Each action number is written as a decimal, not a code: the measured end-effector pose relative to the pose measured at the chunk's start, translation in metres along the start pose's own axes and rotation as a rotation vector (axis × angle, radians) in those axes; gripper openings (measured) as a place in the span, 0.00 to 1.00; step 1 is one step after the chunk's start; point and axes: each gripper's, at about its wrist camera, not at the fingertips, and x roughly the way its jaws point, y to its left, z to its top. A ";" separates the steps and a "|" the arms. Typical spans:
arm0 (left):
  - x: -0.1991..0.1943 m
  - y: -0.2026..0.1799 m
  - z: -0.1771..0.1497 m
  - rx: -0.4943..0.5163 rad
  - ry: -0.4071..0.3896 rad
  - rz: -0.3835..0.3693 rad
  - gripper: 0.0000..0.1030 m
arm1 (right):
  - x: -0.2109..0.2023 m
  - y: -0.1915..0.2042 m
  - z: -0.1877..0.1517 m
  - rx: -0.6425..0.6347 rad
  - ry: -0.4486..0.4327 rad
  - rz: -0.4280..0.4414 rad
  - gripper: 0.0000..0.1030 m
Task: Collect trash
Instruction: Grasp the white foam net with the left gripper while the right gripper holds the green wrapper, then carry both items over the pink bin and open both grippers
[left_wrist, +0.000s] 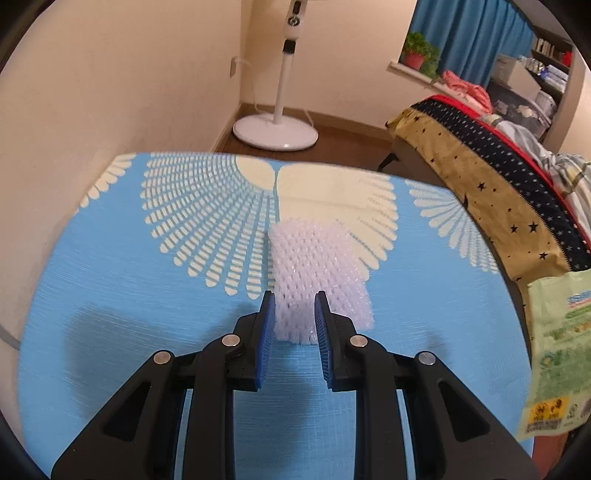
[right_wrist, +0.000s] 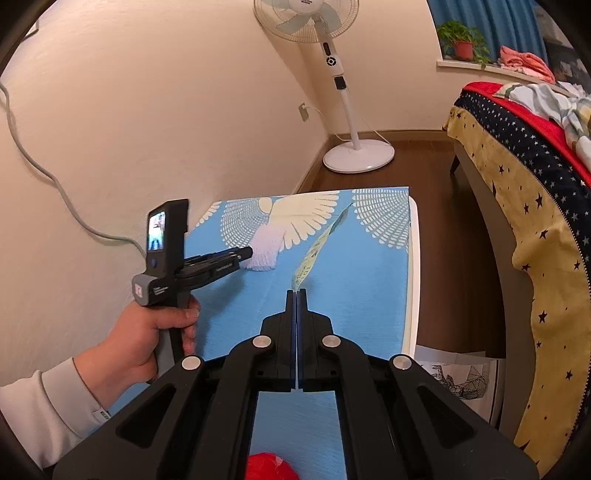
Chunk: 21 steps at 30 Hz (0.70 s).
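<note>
A white foam net sleeve (left_wrist: 317, 284) lies on the blue patterned table (left_wrist: 110, 295). My left gripper (left_wrist: 294, 301) is open, its blue pads on either side of the sleeve's near end. The sleeve (right_wrist: 263, 247) also shows in the right wrist view, at the tip of the left gripper (right_wrist: 245, 254). My right gripper (right_wrist: 296, 293) is shut on the near edge of a green plastic wrapper (right_wrist: 319, 247), held edge-on above the table. The same wrapper (left_wrist: 557, 354) hangs at the right edge of the left wrist view.
A red object (right_wrist: 269, 467) lies at the table's near edge. A bed with a star-patterned cover (right_wrist: 535, 221) stands to the right across a strip of wooden floor. A standing fan (right_wrist: 356, 155) is in the far corner. A printed bag (right_wrist: 458, 380) sits on the floor.
</note>
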 end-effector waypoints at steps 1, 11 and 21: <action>0.004 0.000 -0.001 -0.002 0.015 0.004 0.22 | 0.000 0.000 0.000 -0.001 0.000 0.001 0.00; -0.007 -0.009 -0.006 0.016 0.001 -0.012 0.07 | -0.007 0.000 0.001 -0.001 -0.004 -0.011 0.00; -0.074 -0.025 -0.007 0.087 -0.069 0.008 0.07 | -0.037 0.006 0.001 -0.015 -0.050 -0.031 0.00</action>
